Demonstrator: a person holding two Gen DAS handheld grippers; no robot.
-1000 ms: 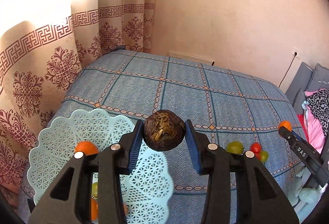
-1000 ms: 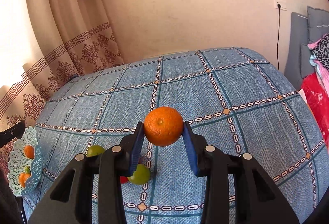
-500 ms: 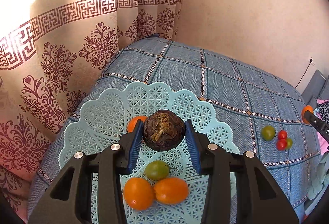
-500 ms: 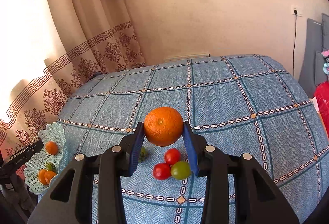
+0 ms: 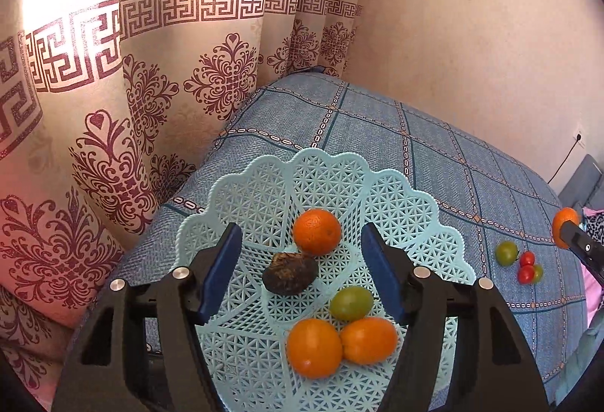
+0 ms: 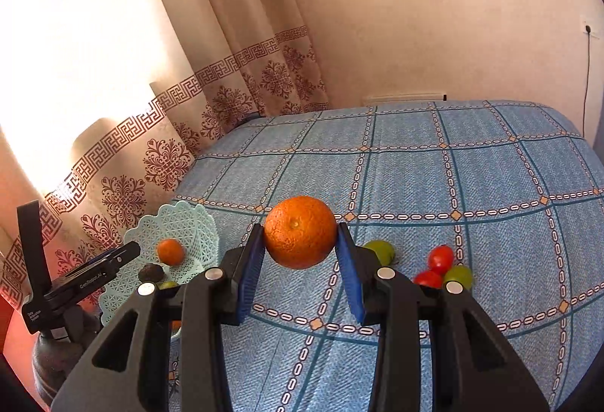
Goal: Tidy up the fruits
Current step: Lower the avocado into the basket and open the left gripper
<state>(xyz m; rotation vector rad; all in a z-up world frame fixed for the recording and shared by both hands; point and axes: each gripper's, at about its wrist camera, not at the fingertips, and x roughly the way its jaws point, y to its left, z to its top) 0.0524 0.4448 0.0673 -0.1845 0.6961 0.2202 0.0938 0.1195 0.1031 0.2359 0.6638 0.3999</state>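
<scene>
My left gripper (image 5: 300, 270) hangs open above a pale turquoise lattice basket (image 5: 415, 215). A dark brown wrinkled fruit (image 5: 290, 273) lies loose in the basket between the spread fingers, beside an orange (image 5: 316, 231). Nearer me lie a green fruit (image 5: 352, 303) and two more oranges (image 5: 314, 347). My right gripper (image 6: 300, 257) is shut on a large orange (image 6: 300, 236), held above the blue checked cloth. In the right wrist view the basket (image 6: 196, 234) sits to the left, with the left gripper (image 6: 102, 266) over it.
On the cloth lie a green fruit (image 6: 381, 250), two red tomatoes (image 6: 439, 258) and a small green one (image 6: 458, 276); the same cluster (image 5: 526, 266) shows at the right of the left wrist view. A patterned curtain (image 5: 151, 102) hangs close behind the basket.
My left gripper has opened and let the dark brown fruit drop into the basket. The right gripper, still holding the orange, has swung left so the basket is nearer.
</scene>
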